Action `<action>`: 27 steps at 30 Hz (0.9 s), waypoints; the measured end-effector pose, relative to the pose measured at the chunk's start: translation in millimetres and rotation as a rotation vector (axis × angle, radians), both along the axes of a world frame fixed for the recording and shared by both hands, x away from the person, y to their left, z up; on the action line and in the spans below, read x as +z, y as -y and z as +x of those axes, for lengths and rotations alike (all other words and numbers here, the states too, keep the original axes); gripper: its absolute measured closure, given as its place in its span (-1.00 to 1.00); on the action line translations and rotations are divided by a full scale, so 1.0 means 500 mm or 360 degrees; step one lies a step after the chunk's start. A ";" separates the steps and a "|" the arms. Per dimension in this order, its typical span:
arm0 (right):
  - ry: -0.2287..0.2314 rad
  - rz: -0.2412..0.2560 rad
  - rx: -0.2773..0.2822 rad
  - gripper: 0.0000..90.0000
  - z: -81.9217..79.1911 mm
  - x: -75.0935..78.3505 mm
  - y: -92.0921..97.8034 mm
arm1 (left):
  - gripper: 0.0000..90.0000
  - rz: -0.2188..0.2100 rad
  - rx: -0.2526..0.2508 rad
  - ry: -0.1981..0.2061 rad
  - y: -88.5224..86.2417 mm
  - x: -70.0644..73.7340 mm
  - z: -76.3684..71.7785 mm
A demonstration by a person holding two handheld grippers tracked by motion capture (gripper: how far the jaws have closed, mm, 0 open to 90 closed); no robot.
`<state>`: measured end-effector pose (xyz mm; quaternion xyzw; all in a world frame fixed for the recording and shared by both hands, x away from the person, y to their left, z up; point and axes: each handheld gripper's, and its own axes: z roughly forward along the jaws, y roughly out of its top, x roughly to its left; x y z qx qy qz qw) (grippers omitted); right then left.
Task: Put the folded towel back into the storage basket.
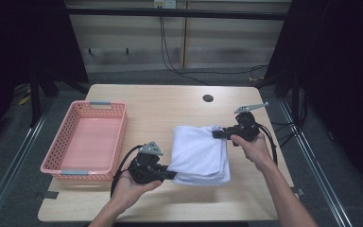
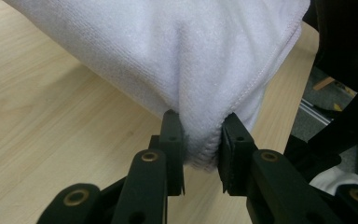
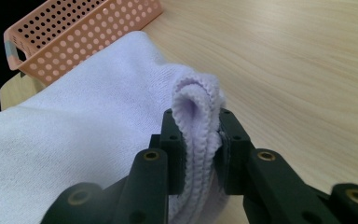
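A white towel point(image 1: 199, 153) lies folded in the middle of the wooden table point(image 1: 165, 109). My left gripper point(image 1: 171, 173) is shut on the towel's near left corner, and in the left gripper view the towel point(image 2: 182, 60) bunches between the black jaws of the left gripper point(image 2: 201, 151). My right gripper point(image 1: 216, 134) is shut on the far right corner. In the right gripper view a doubled hem of the towel point(image 3: 198, 121) is pinched between the jaws of the right gripper point(image 3: 200, 140). Both corners look slightly lifted off the table.
A pink plastic basket point(image 1: 86, 140) with nothing in it stands at the table's left side, and its holed wall shows as the basket point(image 3: 74, 28) in the right gripper view. A dark round hole point(image 1: 208, 98) is near the far edge. Bare wood lies beyond the towel.
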<state>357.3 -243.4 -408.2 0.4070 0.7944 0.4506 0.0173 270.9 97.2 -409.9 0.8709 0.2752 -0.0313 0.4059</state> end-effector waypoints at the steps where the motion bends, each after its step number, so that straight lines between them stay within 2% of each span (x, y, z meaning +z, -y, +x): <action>1: 0.0000 -0.0005 0.0003 0.67 0.002 0.002 -0.003 | 0.65 0.0015 0.0002 0.0004 -0.002 0.004 0.001; 8: -0.0009 0.0016 0.0036 0.67 0.018 0.015 -0.023 | 0.65 0.0019 0.0023 0.0017 -0.025 0.017 0.006; 15: -0.0023 0.0003 0.0079 0.67 0.038 0.029 -0.051 | 0.65 0.0027 0.0055 0.0027 -0.048 0.026 0.008; 20: -0.0025 0.0033 0.0114 0.67 0.053 0.039 -0.073 | 0.65 0.0000 0.0100 0.0027 -0.070 0.031 0.006; 27: -0.0016 0.0027 0.0151 0.68 0.071 0.052 -0.107 | 0.65 -0.0015 0.0144 0.0034 -0.101 0.038 0.009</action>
